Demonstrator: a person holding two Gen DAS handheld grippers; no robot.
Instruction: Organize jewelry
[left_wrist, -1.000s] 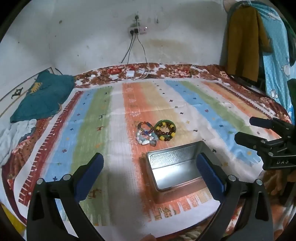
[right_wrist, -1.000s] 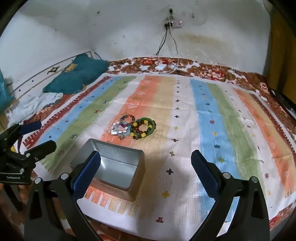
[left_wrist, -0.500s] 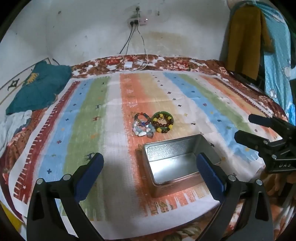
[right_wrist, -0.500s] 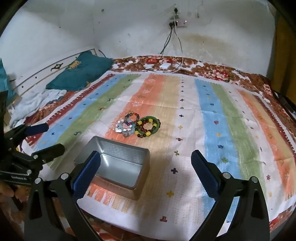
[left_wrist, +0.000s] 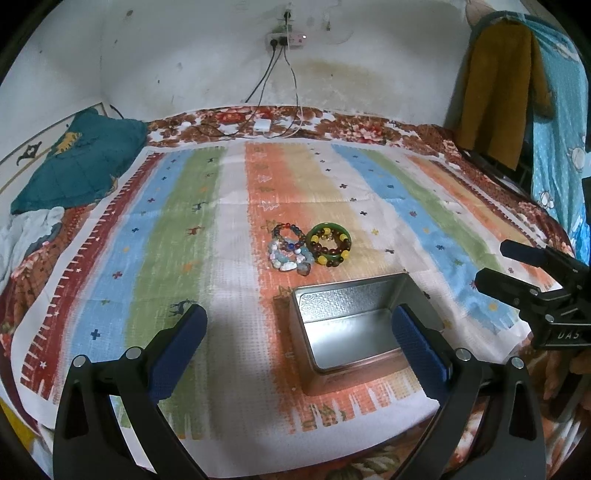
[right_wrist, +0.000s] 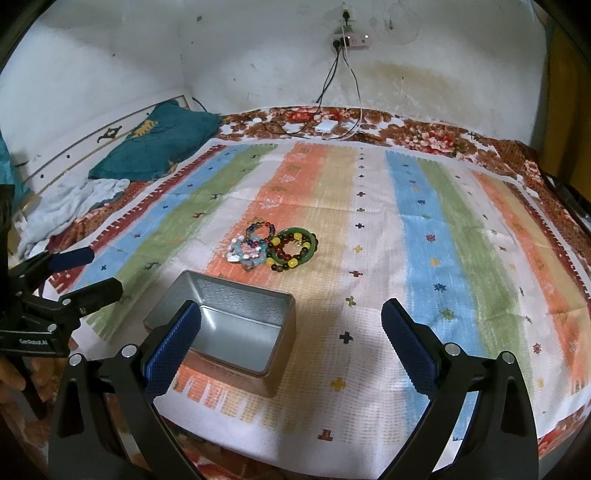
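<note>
A small pile of bracelets lies on the striped cloth: a green bangle with amber and yellow beads and pale stone and coloured bead bracelets just left of it. An open, empty metal tin stands a little nearer than the pile. My left gripper is open and empty, above the cloth's near edge. My right gripper is open and empty, to the right of the tin. Each gripper shows at the edge of the other's view.
The striped cloth covers a bed with a floral sheet. A teal pillow and pale clothes lie at the left. Charger cables hang from a wall socket at the back. Clothes hang at the right.
Both grippers have drawn back and tilted a little, so the tin and bracelets sit slightly farther away and nearer the middle of each view. Both stay open. Nothing on the cloth has moved.
</note>
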